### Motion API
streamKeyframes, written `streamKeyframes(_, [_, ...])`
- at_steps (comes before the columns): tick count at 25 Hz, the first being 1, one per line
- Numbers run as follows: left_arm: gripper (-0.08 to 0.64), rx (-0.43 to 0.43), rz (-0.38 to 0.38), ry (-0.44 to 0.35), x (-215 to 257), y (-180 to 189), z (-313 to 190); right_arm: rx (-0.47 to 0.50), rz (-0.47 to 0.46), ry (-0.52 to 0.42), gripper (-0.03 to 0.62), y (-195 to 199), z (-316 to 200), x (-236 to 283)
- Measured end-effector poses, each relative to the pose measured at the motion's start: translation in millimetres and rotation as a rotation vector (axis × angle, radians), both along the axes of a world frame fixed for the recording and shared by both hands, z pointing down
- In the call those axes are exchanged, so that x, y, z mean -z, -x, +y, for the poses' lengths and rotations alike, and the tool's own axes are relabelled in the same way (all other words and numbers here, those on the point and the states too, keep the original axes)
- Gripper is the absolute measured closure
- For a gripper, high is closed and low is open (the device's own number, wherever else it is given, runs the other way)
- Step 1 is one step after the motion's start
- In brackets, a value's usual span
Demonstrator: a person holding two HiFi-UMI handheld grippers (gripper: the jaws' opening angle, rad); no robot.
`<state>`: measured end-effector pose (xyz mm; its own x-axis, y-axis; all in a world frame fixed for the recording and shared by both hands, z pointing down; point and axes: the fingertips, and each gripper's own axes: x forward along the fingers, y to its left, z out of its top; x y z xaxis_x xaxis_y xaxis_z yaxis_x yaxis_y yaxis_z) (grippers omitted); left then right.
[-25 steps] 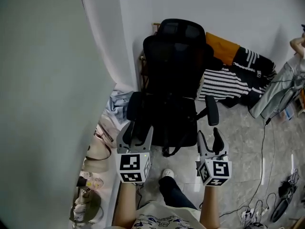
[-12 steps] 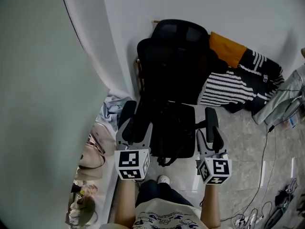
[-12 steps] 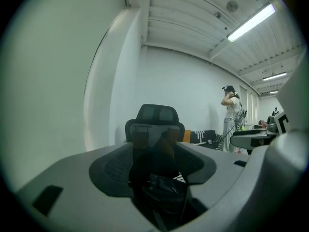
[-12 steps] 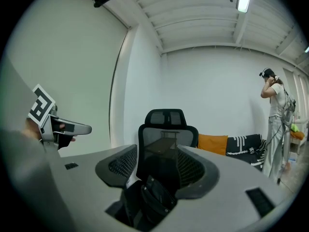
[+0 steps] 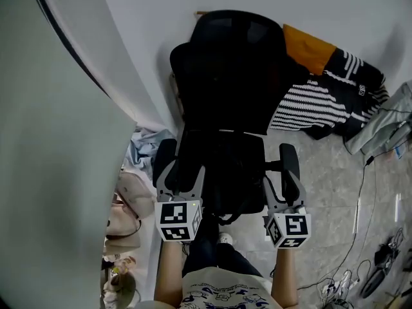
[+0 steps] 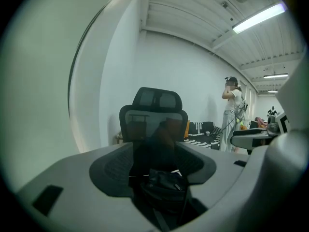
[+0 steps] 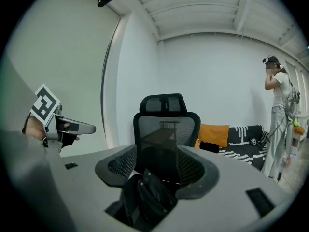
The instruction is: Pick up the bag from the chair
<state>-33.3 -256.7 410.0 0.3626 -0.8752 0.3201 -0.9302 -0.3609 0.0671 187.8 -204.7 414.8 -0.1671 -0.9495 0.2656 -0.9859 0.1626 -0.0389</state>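
Note:
A black office chair [image 5: 225, 89] stands against the white wall. A black bag [image 5: 226, 184] lies on its seat, hard to tell apart from the dark cushion, and a strap loop [image 5: 230, 216] hangs over the seat's front edge. My left gripper [image 5: 183, 174] and right gripper [image 5: 283, 185] hover side by side at the seat's front edge, both open and empty. In the left gripper view the bag [image 6: 166, 181] shows between the open jaws, below the chair back [image 6: 155, 115]. The right gripper view shows the bag [image 7: 147, 197] the same way.
An orange cushion [image 5: 308, 47] and striped black-and-white cloth [image 5: 315, 105] lie right of the chair. Handbags [image 5: 129, 201] sit along the left wall. Cables [image 5: 360, 262] trail over the floor at right. A person [image 7: 280, 124] stands far right. My shoe [image 5: 223, 239] is under the seat front.
The chair has come nearer and larger in the head view. Both grippers now sit closer to the seat's front edge. Both stay open.

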Motion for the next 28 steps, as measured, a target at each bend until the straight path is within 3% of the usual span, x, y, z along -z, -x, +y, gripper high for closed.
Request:
streamKeyframes(5, [0.287, -0.056, -0.002, 0.053, -27, -10, -55, -0.040, 0.014, 0.049, 0.319, -8, -39, -31])
streamKeyframes(14, [0.287, -0.264, -0.010, 0.151, -105, -34, -132, -0.127, 0.044, 0.163, 0.321, -16, -80, -107])
streamKeyframes(20, [0.287, -0.372, -0.051, 0.232, -159, -58, -167, -0.164, 0.062, 0.264, 0.324, -31, -91, -154])
streamKeyframes(28, [0.287, -0.491, -0.041, 0.280, -235, -79, -196, -0.201, 0.062, 0.361, 0.324, -42, -102, -225])
